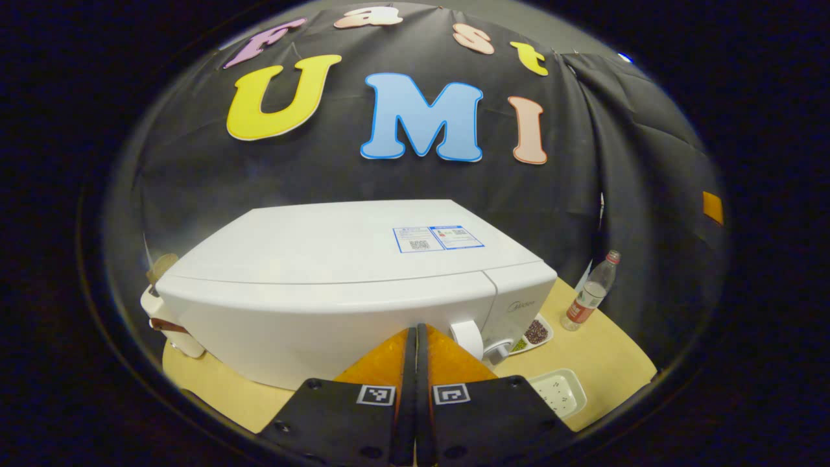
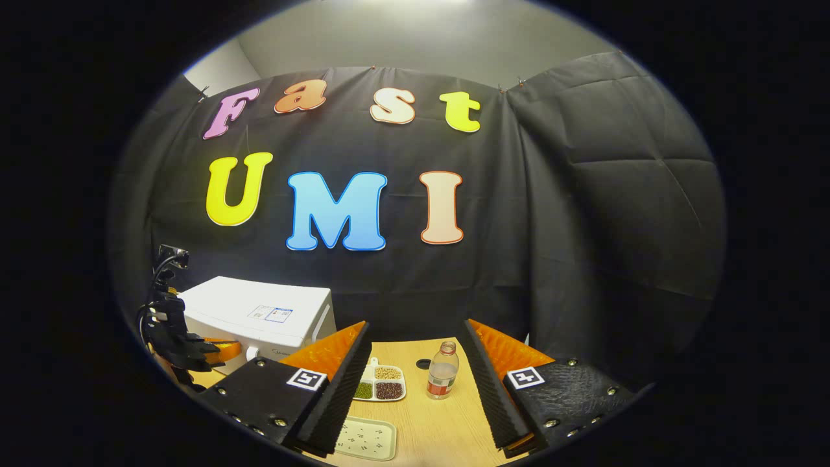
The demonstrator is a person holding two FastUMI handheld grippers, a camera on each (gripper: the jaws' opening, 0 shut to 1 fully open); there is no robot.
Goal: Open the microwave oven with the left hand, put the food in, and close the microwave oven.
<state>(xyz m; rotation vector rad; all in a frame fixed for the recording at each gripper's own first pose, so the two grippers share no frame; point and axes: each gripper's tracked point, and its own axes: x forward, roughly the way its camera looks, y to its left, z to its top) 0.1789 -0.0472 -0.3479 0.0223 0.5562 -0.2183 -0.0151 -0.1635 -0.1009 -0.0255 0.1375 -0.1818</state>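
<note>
The white microwave (image 1: 337, 272) stands on the wooden table with its door closed, and it also appears at the left of the right gripper view (image 2: 259, 311). My left gripper (image 1: 415, 329) is shut with nothing between its fingers, its tips close to the microwave's front beside the knobs (image 1: 468, 337). A compartment tray of food (image 2: 380, 383) with beans and grains lies right of the microwave, also seen in the left gripper view (image 1: 535, 333). My right gripper (image 2: 415, 327) hangs open above the table, short of the food tray. The left gripper (image 2: 185, 347) shows far off in front of the microwave.
A plastic water bottle (image 2: 443, 371) stands right of the food tray, a dark round cap (image 2: 423, 364) beside it. A white speckled tray (image 2: 363, 439) lies nearer the table's front. A white container with a brown strap (image 1: 170, 321) sits left of the microwave.
</note>
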